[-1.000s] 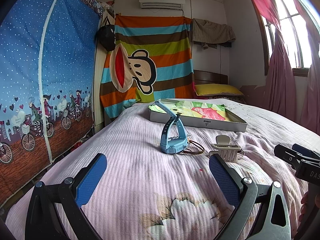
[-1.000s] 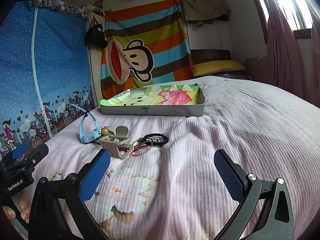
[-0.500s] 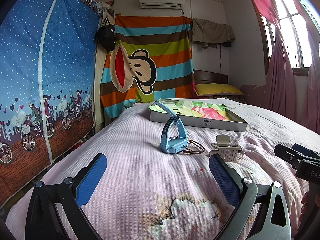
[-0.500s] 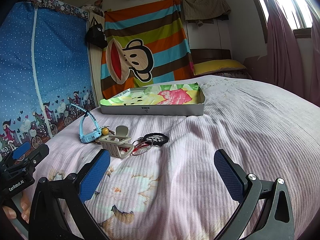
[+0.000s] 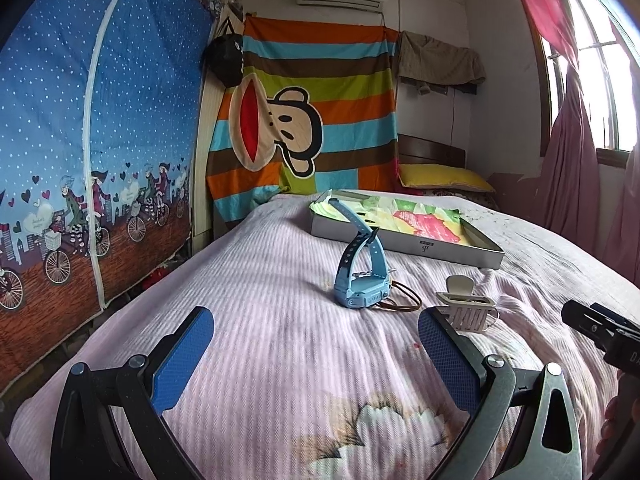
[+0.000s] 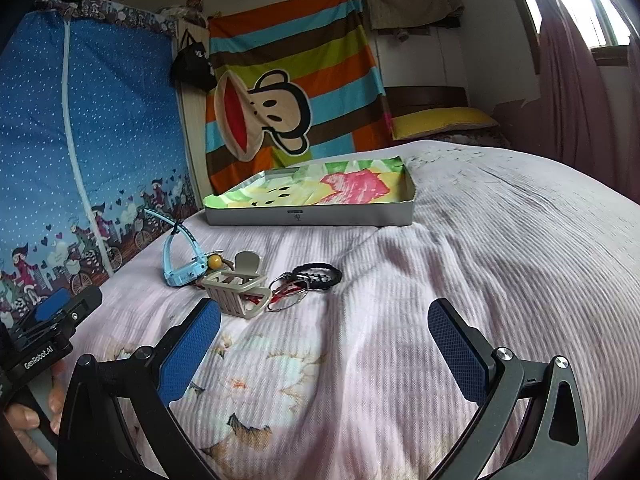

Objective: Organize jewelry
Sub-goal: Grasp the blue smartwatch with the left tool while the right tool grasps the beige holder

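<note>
A blue watch (image 5: 362, 280) (image 6: 180, 258) stands on its case on the pink bedspread. Beside it lie a brown hair tie (image 5: 402, 302), a beige claw clip (image 5: 466, 308) (image 6: 236, 290), an amber bead (image 6: 215, 261), metal rings with red (image 6: 286, 290) and a black braided band (image 6: 318, 272). Behind them sits a shallow grey tray (image 5: 432, 246) (image 6: 308, 216) with a colourful lining. My left gripper (image 5: 316, 354) hovers open short of the watch. My right gripper (image 6: 326, 346) is open too, near the rings, holding nothing.
The bed's left edge drops beside a blue fabric wardrobe (image 5: 92, 120). A striped monkey blanket (image 5: 312, 120) hangs at the back, a yellow pillow (image 6: 440, 118) lies by the headboard, pink curtains (image 5: 572, 152) hang at the right. A hand (image 6: 24, 420) holds the left gripper's handle.
Both grippers have edged slightly forward toward the items; nothing on the bed has moved and both stay open.
</note>
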The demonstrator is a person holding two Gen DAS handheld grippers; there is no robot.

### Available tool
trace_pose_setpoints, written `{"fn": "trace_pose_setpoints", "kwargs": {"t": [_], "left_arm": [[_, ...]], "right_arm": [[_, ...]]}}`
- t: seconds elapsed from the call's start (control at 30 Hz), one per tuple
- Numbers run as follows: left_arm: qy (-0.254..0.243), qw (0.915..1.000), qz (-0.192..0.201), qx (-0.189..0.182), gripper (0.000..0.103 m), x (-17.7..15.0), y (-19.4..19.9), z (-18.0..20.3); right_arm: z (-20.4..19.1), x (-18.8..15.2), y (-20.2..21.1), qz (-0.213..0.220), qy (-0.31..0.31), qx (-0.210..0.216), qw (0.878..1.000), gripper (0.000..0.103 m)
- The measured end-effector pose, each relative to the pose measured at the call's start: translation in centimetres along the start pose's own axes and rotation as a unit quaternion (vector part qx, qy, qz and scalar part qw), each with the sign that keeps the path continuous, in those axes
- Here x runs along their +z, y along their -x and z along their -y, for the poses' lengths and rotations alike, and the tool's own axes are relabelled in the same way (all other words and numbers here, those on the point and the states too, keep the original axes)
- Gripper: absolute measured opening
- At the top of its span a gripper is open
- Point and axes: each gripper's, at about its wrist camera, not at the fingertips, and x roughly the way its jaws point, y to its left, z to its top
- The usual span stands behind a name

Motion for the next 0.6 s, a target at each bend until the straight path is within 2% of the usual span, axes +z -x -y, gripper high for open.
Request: {"fn": "trace_pose_setpoints", "kwargs": {"t": [0.27,0.4,0.6], "left_arm": [[0.003,0.9985,-0.049,-0.024,0.103,1.0,-3.7,-1.0],[0.004,0.9958,-0.083,-0.037,0.103,1.5,-6.2,-1.4],[-0.018,0.9904,-0.125,-0.057,0.103,2.4,-9.1,-1.2]], "right_arm": [[-1.8,2.9,-2.1,-0.05,0.057,0.058,0.995,0.102],[-3.0,4.0,-4.7,-0.096,0.08,0.097,0.987,0.102],[-3.7,4.3,-9.1,-0.147,0.108,0.132,0.974,0.102]]}}
